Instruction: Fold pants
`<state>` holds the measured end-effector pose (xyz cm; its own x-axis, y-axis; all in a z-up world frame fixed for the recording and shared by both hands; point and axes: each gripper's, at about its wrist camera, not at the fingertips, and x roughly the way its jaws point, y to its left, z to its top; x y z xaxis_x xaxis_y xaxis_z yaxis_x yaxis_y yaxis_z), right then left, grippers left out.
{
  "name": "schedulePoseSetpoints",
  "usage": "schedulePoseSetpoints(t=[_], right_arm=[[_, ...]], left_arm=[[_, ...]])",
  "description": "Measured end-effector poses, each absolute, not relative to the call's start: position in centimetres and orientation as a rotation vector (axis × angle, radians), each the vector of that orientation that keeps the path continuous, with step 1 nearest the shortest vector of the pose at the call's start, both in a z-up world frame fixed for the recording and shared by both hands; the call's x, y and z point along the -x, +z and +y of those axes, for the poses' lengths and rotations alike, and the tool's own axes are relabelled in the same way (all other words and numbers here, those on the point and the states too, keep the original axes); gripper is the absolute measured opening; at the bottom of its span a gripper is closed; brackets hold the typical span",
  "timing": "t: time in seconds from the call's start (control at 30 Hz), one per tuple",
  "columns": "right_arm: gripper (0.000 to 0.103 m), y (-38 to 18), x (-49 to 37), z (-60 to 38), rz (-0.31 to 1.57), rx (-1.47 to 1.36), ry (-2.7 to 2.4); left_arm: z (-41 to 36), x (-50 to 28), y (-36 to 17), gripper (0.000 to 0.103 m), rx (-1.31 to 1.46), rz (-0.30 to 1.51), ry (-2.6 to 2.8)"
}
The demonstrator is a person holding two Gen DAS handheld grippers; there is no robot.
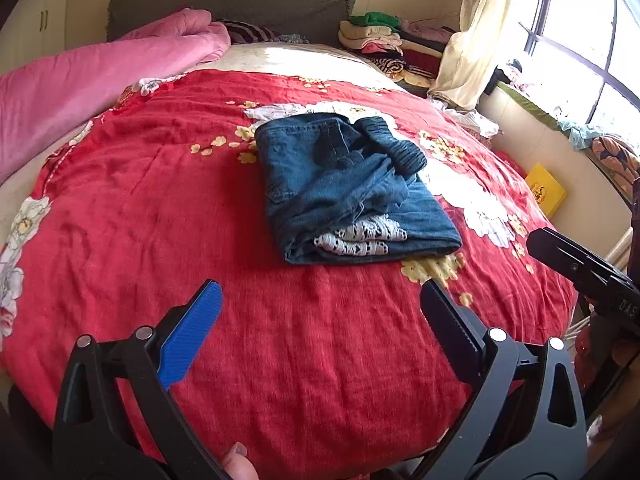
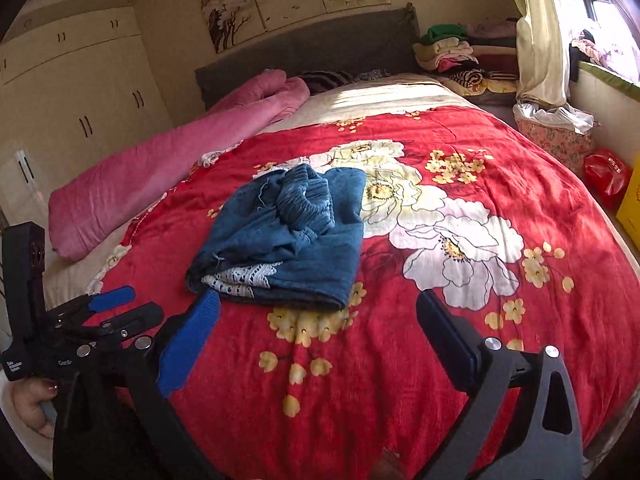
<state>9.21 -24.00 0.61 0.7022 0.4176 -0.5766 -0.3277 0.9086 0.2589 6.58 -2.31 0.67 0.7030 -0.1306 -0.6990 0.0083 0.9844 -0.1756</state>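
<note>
The blue denim pants (image 1: 352,192) lie folded in a compact bundle on the red floral bedspread (image 1: 160,200), with white lace trim showing at the near edge. They also show in the right wrist view (image 2: 288,240). My left gripper (image 1: 320,300) is open and empty, held above the bedspread just short of the pants. My right gripper (image 2: 316,316) is open and empty, near the bundle's front edge. The left gripper's body shows at the left of the right wrist view (image 2: 112,308), and the right gripper's body shows at the right edge of the left wrist view (image 1: 580,268).
A pink quilt (image 1: 100,80) lies along the bed's left side. Stacked folded clothes (image 1: 380,36) sit at the head beside the grey headboard (image 1: 240,4). A curtain (image 1: 472,40), window and yellow box (image 1: 546,190) are at the right. Wardrobes (image 2: 80,92) stand at the left.
</note>
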Motion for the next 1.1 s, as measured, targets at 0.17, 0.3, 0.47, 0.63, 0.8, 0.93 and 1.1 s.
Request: schedulePoseSetpoints(t=[0.17, 0.3, 0.47, 0.63, 0.8, 0.93, 1.1], right_arm=[[0.098, -0.9, -8.5, -23.9, 0.705, -0.119, 0.381], [0.098, -2.0, -8.2, -24.3, 0.727, -0.123, 0.352], [0.098, -3.0, -8.1, -25.0, 0.750, -0.143, 0.332], [0.098, -2.9, -8.1, -25.5, 0.747, -0.143, 0.317], [0.098, -2.8, -8.0, -25.3, 0.743, -0.132, 0.317], [0.098, -2.8, -8.0, -25.2, 0.745, -0.129, 0.322], [0.098, -2.8, -8.1, -25.0, 0.745, -0.127, 0.321]], left_arm=[[-2.4, -5.9, -0.6, 0.093, 0.168, 0.816, -0.064], [-2.4, -5.7, -1.4, 0.093, 0.176, 0.833, -0.056], [-2.6, -5.7, -2.0, 0.093, 0.172, 0.843, -0.053], [-2.7, -5.7, -2.1, 0.093, 0.168, 0.844, -0.049], [-2.7, -5.7, -2.1, 0.093, 0.171, 0.842, -0.044], [-2.7, -5.8, -2.1, 0.093, 0.170, 0.841, -0.042], [-2.6, -5.7, -2.1, 0.093, 0.171, 0.842, -0.041]])
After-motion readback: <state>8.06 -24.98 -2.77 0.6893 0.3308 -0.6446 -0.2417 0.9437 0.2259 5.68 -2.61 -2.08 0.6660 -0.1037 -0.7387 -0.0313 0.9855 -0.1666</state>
